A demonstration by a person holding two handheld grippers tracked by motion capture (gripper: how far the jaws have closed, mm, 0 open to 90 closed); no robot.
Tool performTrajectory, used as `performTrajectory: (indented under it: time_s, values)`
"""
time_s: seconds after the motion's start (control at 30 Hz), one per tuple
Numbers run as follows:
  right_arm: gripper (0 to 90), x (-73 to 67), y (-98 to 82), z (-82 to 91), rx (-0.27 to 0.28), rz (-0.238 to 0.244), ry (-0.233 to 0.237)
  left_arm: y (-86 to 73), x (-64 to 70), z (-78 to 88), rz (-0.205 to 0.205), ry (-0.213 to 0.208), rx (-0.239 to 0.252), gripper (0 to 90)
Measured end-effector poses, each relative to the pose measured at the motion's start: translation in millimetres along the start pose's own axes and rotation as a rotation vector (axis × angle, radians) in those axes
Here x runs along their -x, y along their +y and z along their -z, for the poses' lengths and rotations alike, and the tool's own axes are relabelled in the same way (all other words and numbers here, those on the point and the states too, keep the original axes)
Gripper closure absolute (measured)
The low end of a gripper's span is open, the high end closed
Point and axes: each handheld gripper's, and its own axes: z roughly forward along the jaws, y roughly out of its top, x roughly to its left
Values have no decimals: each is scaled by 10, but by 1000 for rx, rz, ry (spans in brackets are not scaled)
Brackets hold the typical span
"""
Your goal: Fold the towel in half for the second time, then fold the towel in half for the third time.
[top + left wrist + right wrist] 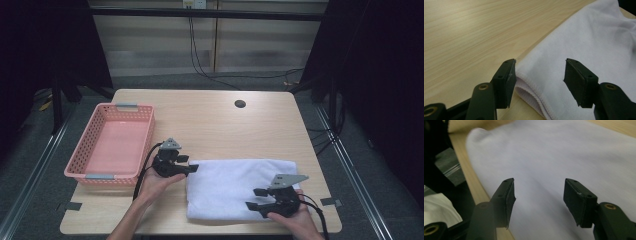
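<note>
A folded white towel (235, 187) lies on the near right part of the wooden table (210, 120). My left gripper (192, 169) sits at the towel's far left corner, jaws open; in the left gripper view the towel's hemmed edge (534, 96) lies just below and between the open gripper (539, 75), untouched by the pads. My right gripper (255, 199) hovers over the towel's near right part, pointing left, jaws open. In the right gripper view the towel (564, 162) spreads beneath the open gripper (539, 195), nothing pinched.
A pink plastic basket (85, 172) with nothing in it stands at the table's left side. A round cable hole (240, 104) is in the far part of the table. Grey tape marks (331, 202) sit near the front corners. The table's near edge (471, 177) runs close to the towel.
</note>
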Motion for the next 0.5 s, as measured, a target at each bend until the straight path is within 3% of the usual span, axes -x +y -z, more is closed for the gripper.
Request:
performTrajectory:
  time_s: [0.23,0.43,0.5]
  values:
    - [367,-381,354,-531,-35,92,148,-23,-67,-65,15,-10,-1,420]
    - [302,-628,550,-930,-82,164,232,-65,-91,-57,16,-11,-11,412]
    - [297,-679,568,-1013,-98,177,239,-63,-101,-41,22,-9,-4,410]
